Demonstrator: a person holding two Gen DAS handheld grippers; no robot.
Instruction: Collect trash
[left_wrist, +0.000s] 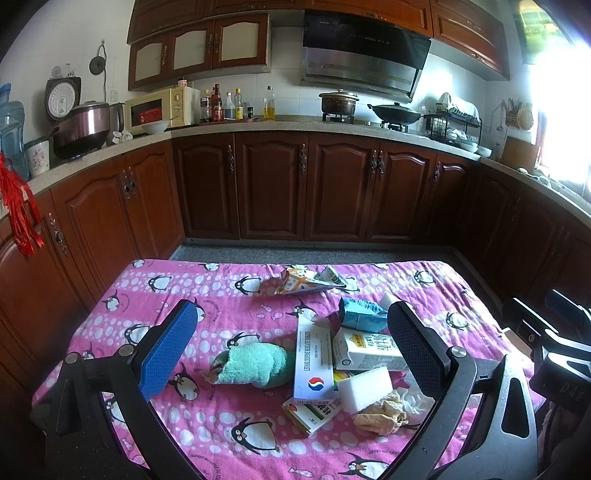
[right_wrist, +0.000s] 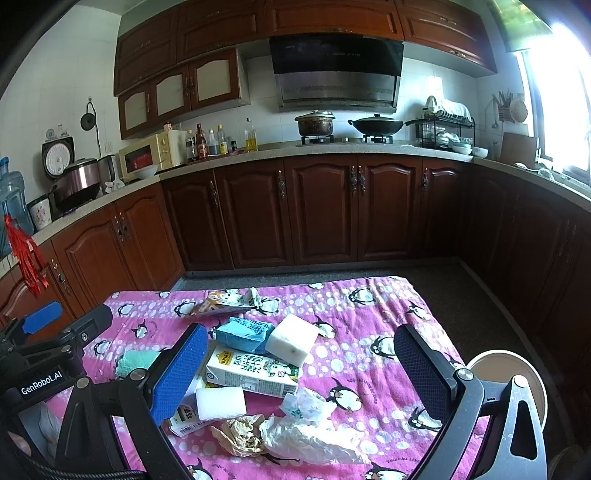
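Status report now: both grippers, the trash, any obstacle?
Left gripper open, empty. Right gripper open, empty. Trash pile on penguin cloth, untouched: milk carton, sponge blocks, crumpled tissue. Nothing blocks; bin at right.

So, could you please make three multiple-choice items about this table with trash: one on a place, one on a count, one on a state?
1. Where does the milk carton lie?
A. on the floor
B. on the pink penguin cloth
C. on the counter

2. How many white foam blocks show in the right wrist view?
A. two
B. none
C. five

3. In what state are the left tool and right tool?
A. both open, holding nothing
B. both shut on paper
C. left shut on the carton

Answers:
1 B, the carton rests on the cloth among boxes.
2 A, one block lies beyond the carton, another in front of it.
3 A, both tools' fingers stand wide apart, nothing between them.
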